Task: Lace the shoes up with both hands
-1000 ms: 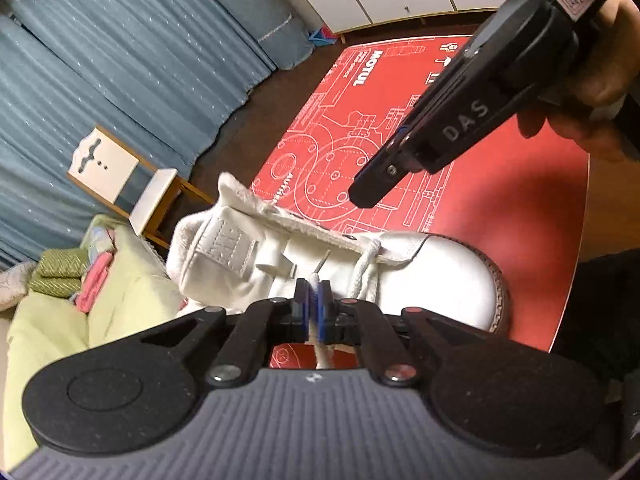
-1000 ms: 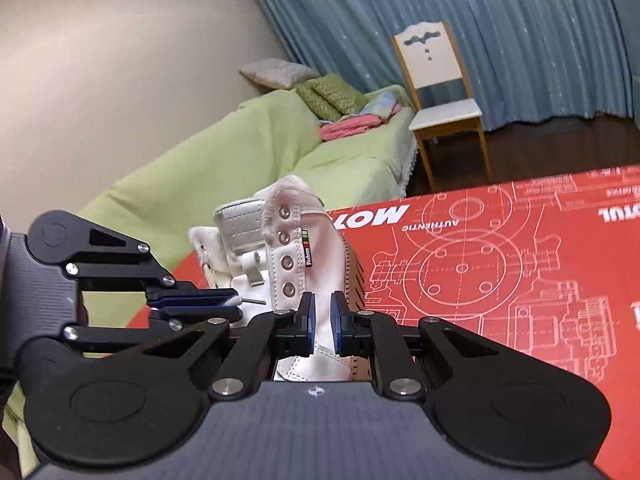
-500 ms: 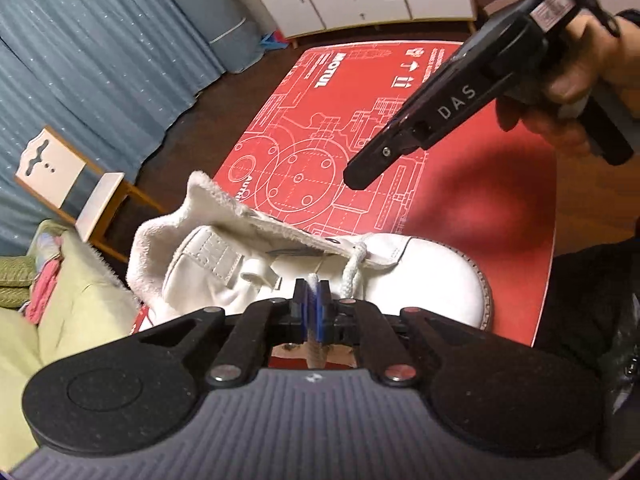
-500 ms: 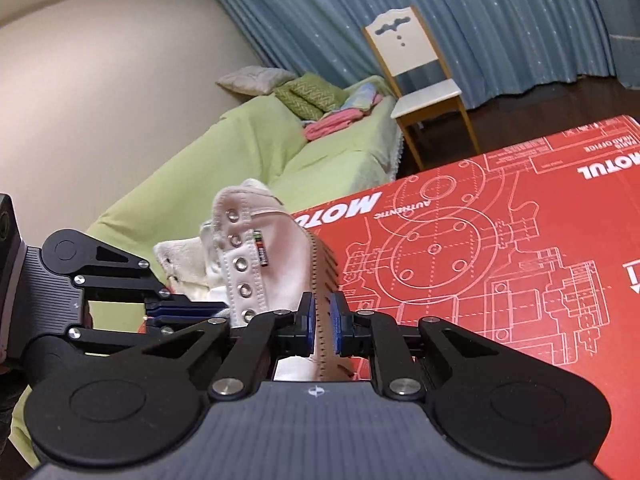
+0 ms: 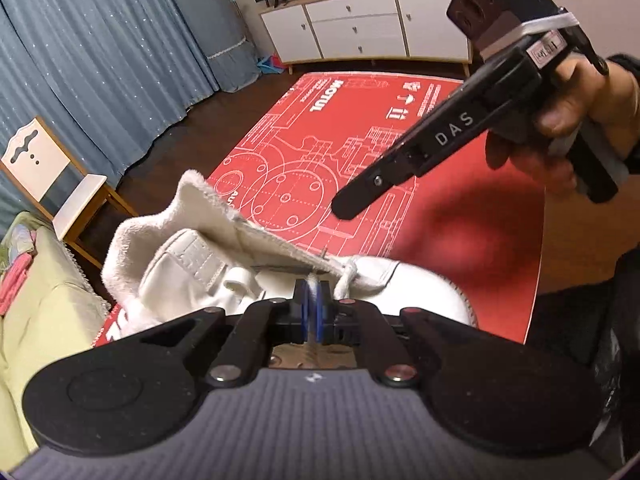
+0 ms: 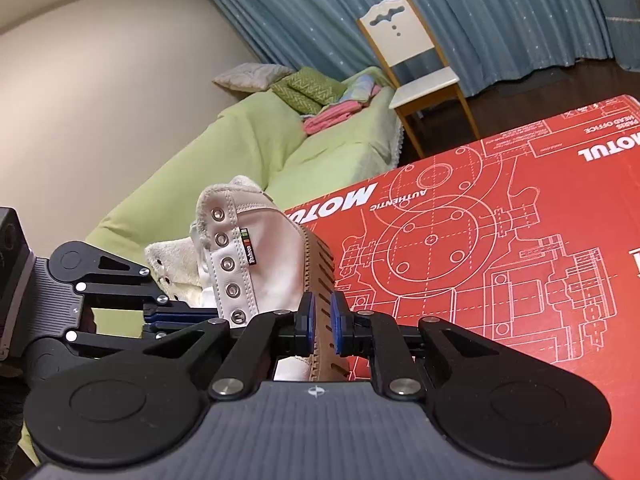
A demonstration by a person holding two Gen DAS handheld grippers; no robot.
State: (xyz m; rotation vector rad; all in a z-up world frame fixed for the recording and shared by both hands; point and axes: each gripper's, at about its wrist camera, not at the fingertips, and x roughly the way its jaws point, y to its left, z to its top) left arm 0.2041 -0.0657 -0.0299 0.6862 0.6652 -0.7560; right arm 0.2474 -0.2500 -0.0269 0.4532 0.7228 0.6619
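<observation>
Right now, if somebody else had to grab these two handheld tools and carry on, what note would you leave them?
Left gripper: jaws shut on the white lace, close against the shoe.
Right gripper: jaws almost closed with nothing between them, held in the air above the shoe.
The white shoe lies tipped on its side on the red printed box, tongue flopped open.
Done: the lace is threaded only low down, near the toe.
Left: the metal eyelets up the flap facing the right camera look empty. Thread them, then tie off.
</observation>
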